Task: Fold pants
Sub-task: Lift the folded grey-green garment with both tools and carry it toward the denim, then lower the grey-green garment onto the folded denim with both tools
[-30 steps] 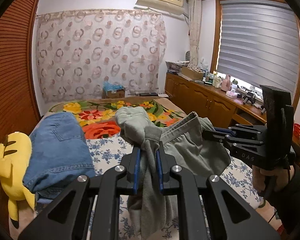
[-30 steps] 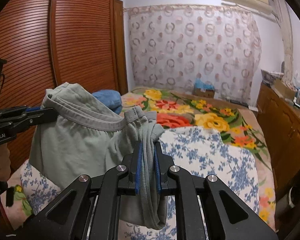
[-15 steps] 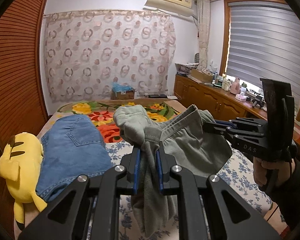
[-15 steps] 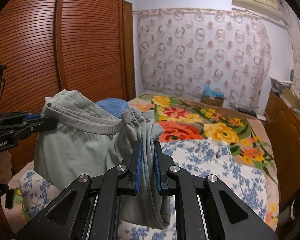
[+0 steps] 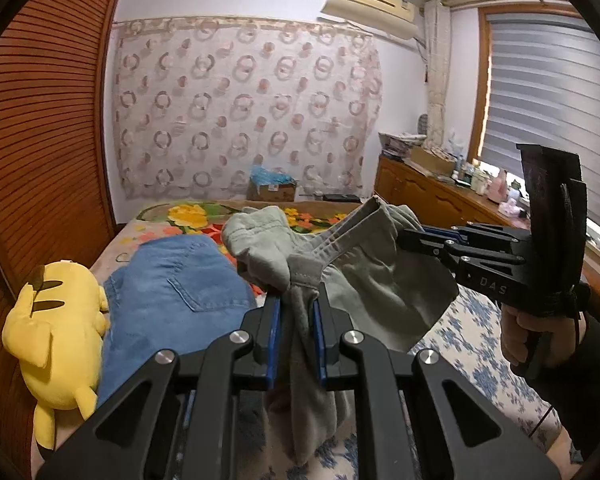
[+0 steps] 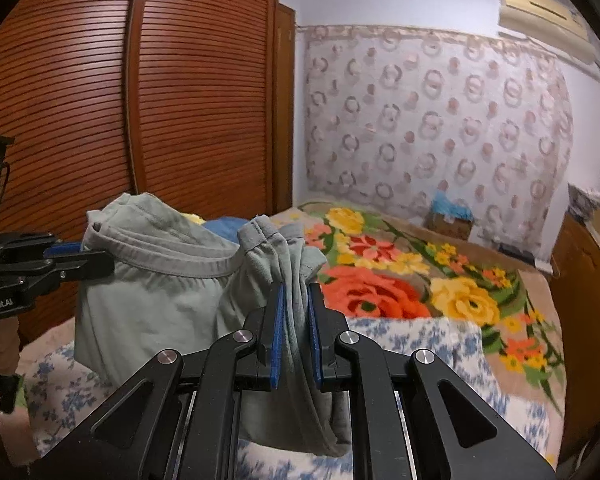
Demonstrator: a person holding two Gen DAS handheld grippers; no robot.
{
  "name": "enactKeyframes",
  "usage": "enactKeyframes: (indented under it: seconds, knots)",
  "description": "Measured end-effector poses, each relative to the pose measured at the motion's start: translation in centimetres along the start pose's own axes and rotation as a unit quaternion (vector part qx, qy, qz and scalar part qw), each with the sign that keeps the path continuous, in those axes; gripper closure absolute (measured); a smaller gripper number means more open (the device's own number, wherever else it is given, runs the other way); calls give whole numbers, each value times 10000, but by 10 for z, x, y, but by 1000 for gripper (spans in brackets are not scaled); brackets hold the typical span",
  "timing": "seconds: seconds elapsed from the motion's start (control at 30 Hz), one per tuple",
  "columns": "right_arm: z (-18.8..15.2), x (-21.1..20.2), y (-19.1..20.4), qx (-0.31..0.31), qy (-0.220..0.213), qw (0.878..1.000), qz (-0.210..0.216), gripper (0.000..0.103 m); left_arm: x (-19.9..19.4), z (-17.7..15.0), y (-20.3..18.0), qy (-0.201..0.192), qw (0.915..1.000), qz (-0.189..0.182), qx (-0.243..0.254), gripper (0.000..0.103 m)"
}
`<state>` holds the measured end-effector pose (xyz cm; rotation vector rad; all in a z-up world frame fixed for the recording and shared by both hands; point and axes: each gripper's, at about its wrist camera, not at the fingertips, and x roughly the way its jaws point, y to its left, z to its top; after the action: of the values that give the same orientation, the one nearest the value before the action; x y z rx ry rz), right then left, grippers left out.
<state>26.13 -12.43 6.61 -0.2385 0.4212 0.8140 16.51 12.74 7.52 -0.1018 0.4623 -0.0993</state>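
Observation:
Grey-green pants (image 5: 380,292) hang in the air above the bed, bunched and held by the waistband between both grippers. In the left wrist view my left gripper (image 5: 296,304) is shut on a gathered fold of the pants, and cloth droops below its blue pads. My right gripper (image 5: 404,236) comes in from the right, clamped on the waistband edge, with a hand on its handle. In the right wrist view my right gripper (image 6: 294,300) is shut on a thick fold of the pants (image 6: 152,288). There the left gripper (image 6: 96,258) pinches the waistband at the far left.
Folded blue jeans (image 5: 180,288) and a yellow plush toy (image 5: 56,336) lie on the bed's left side. A floral blanket (image 6: 380,280) covers the far part of the bed. A slatted wooden wardrobe (image 6: 100,100) stands on the left, a cluttered wooden cabinet (image 5: 440,196) on the right.
Both grippers have carried the pants sideways toward the wardrobe side, so the room has slid right in both views. The grips on the pants are unchanged.

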Motion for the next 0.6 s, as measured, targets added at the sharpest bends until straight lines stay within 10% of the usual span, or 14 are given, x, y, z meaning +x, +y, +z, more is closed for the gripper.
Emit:
enactKeyframes:
  seconds: [0.6]
  knots:
    - [58, 125, 32, -200, 102, 9978, 631, 94, 12, -23, 91, -163, 9946, 375, -954, 91]
